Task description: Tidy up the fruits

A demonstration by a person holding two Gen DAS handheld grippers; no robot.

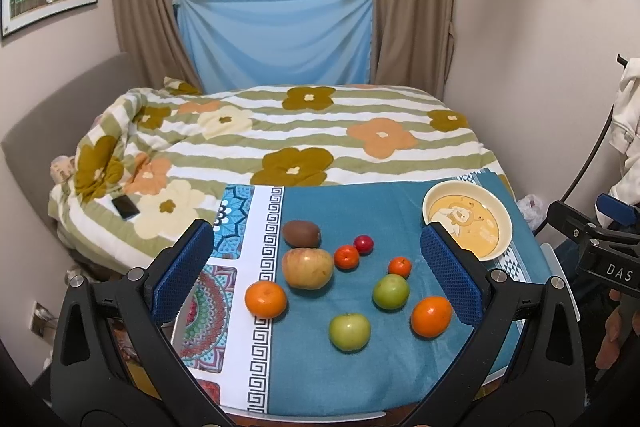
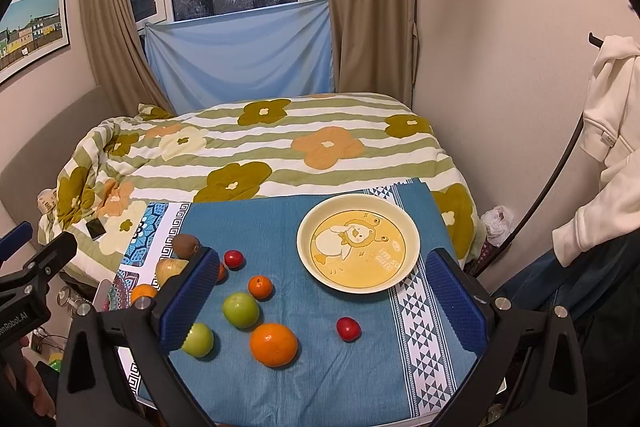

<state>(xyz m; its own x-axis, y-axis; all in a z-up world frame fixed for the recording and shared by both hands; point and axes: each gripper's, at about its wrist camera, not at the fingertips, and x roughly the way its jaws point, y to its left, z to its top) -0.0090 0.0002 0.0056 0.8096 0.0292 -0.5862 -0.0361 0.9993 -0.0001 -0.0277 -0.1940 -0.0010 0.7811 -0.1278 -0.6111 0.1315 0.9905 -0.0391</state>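
Both tools up and hovering over the blue cloth [image 2: 280,223], nothing gripped. Left gripper [image 1: 320,277] spread wide, empty. Right gripper [image 2: 322,297] spread wide too, empty.

Fruit scattered loose across the cloth: kiwi [image 1: 301,233] at about 11 o'clock of the cluster, big yellowish apple [image 1: 307,267] just below it and nearly touching, large mandarin [image 1: 265,299] out at 8 o'clock on the white border. Two small mandarins [image 1: 346,257] [image 1: 399,266] mid-cluster, small red fruit [image 1: 363,243] at 12, maybe a cherry tomato or plum, hard to say. Two green apples [image 1: 391,291] [image 1: 349,331] toward 6 o'clock, another large mandarin [image 1: 431,315] at 4. A second red fruit [image 2: 347,328] lying alone near the patterned stripe, seen only from the right wrist.

Cartoon bowl [image 2: 358,215] at 2 o'clock of the fruit, bare inside. Probably the target, though not certain.

Now the hazards. Round fruit on soft cloth: any glancing touch from a blue pad [image 2: 188,303] likely to send one rolling, maybe off the near edge. Tight spacing around the small mandarins, so closing on one could nudge a neighbour. Red fruit small and smooth, likely to squirt out of a hard pinch. Big apple wide, grip possibly shallow. Shallow bowl too: a drop from height could bounce fruit back out.
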